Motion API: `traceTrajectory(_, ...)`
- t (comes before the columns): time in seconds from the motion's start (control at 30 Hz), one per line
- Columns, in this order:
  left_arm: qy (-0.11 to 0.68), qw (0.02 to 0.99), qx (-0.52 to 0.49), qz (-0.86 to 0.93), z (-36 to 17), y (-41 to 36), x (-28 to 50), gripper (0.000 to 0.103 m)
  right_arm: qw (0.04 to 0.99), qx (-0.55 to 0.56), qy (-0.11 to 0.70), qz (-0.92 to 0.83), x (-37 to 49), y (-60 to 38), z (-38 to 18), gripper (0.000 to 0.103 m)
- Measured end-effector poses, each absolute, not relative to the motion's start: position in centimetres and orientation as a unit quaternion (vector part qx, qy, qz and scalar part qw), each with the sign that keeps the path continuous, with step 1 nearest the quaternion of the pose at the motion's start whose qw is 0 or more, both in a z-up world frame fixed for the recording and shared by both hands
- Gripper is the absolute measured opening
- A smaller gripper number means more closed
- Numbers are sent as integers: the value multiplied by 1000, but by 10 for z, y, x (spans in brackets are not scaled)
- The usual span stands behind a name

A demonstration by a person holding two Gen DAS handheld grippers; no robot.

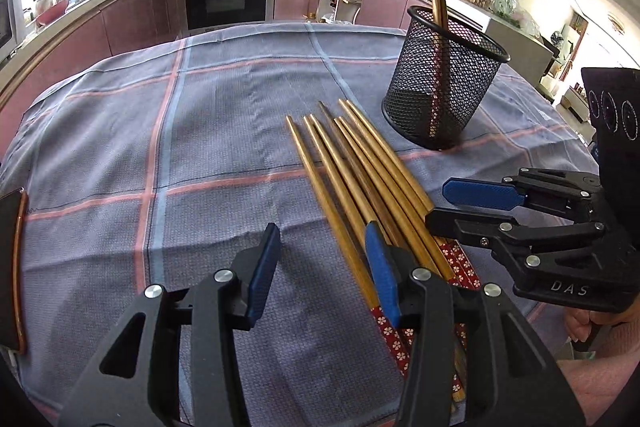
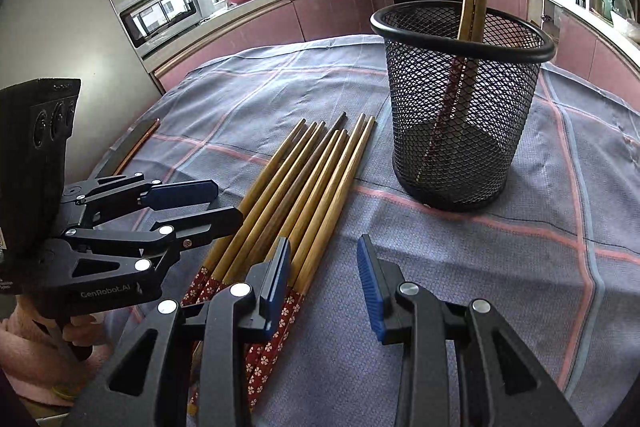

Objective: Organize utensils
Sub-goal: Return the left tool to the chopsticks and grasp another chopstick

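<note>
The chopsticks [image 2: 296, 195] lie in a bunch on the tablecloth [image 1: 120, 147], near the middle of the table, w/ their thin tips toward the far edge and their red flower ends toward the near edge. The mesh cup [image 2: 460, 107] stands just beside the tips, closer to the far right corner, and two sticks already lean inside it. The left gripper [image 1: 324, 263] sits low by the near edge, jaws partly open and holding nothing; one blue pad is right at the left side of the bunch, the other is over bare cloth. The right gripper [image 2: 324, 283] is the same: half open, empty, one pad at the right side of the bunch, the other off to the side. So both are crowding the same sticks. I think that's the risk. The sticks are round and smooth, so a bump could make them roll apart or fan out. If a jaw shuts on 3 or 4 at once, some may slip out. The two grippers could also knock each other, they're v. close. And the cup looks light, so a hard poke w/ a stick might tip it over.
</note>
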State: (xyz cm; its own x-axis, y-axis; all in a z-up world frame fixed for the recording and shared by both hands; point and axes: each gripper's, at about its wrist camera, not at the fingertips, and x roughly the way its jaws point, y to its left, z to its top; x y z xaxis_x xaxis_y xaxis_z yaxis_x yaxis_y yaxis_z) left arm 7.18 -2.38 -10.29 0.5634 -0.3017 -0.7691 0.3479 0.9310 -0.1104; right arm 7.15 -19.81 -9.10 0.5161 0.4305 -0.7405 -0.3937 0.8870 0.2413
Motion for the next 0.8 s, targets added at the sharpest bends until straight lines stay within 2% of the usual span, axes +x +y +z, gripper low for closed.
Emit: traceTrajectory(0.8,436,879,44,-188,-106,-24,77,37,879,-12,434,198,87,-186,-91,24)
